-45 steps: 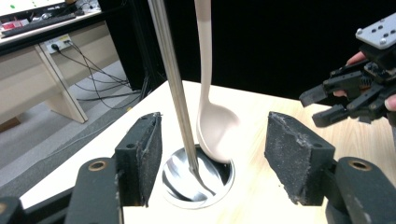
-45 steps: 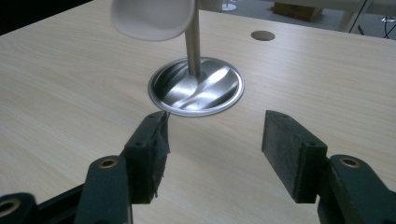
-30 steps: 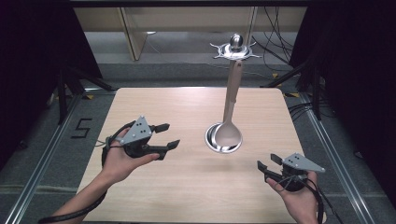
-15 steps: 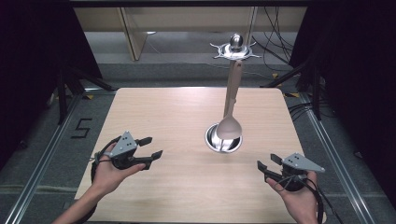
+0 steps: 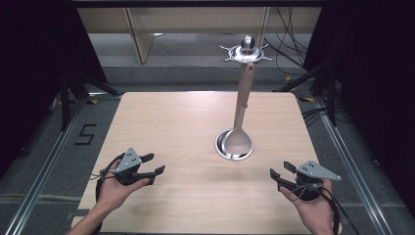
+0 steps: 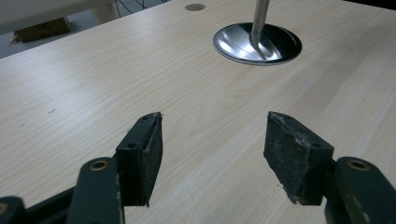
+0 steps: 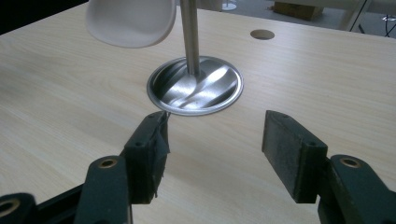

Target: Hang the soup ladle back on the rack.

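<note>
Pulled back, left hand-held gripper [image 5: 150, 165] hovers agape near table [image 5: 186, 122] edge.

A single digit "5" [image 5: 84, 134] is marked on the floor [image 5: 49, 147] left of the table.

Pale wood-grain tabletop [image 5: 186, 127], smooth and matt – round polished metal base [image 7: 195, 86] with a brushed steel post [image 7: 189, 37], glossy; black gripper pads [image 6: 289, 149] look rough and gritty
</note>
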`<move>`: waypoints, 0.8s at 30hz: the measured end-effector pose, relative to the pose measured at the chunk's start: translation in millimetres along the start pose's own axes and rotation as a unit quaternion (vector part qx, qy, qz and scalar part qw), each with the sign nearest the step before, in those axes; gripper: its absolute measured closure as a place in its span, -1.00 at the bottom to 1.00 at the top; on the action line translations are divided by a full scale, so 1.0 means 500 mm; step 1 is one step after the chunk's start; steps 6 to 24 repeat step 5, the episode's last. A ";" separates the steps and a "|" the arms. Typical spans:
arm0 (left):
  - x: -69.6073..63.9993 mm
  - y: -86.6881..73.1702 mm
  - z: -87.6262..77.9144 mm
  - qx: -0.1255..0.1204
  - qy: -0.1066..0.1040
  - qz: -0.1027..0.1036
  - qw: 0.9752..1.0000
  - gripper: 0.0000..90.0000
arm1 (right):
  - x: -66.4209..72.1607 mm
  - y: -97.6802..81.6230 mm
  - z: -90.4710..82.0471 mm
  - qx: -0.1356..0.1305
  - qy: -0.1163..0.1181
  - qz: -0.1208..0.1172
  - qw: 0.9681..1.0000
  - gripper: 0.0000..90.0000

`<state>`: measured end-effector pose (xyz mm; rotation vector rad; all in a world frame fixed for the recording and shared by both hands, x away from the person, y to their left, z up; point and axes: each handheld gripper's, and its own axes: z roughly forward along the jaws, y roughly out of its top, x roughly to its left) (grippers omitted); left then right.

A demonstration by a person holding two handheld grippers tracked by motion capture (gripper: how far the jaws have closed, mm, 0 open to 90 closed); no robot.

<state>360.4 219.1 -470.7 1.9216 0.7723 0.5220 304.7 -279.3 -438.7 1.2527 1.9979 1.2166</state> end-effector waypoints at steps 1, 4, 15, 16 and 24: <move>0.003 -0.002 0.000 0.004 0.003 -0.002 1.000 -0.18 | 0.000 0.000 0.000 -0.001 0.000 0.000 1.000 -0.08; 0.015 -0.005 -0.002 0.007 0.008 -0.003 1.000 -0.18 | 0.004 -0.001 -0.001 -0.001 -0.001 0.022 1.000 -0.08; 0.015 -0.005 -0.002 0.005 0.008 -0.014 1.000 -0.19 | 0.003 -0.002 -0.001 0.000 -0.001 0.025 1.000 -0.08; 0.015 -0.005 -0.002 0.005 0.008 -0.014 1.000 -0.19 | 0.003 -0.002 -0.001 0.000 -0.001 0.025 1.000 -0.08; 0.015 -0.005 -0.002 0.005 0.008 -0.014 1.000 -0.19 | 0.003 -0.002 -0.001 0.000 -0.001 0.025 1.000 -0.08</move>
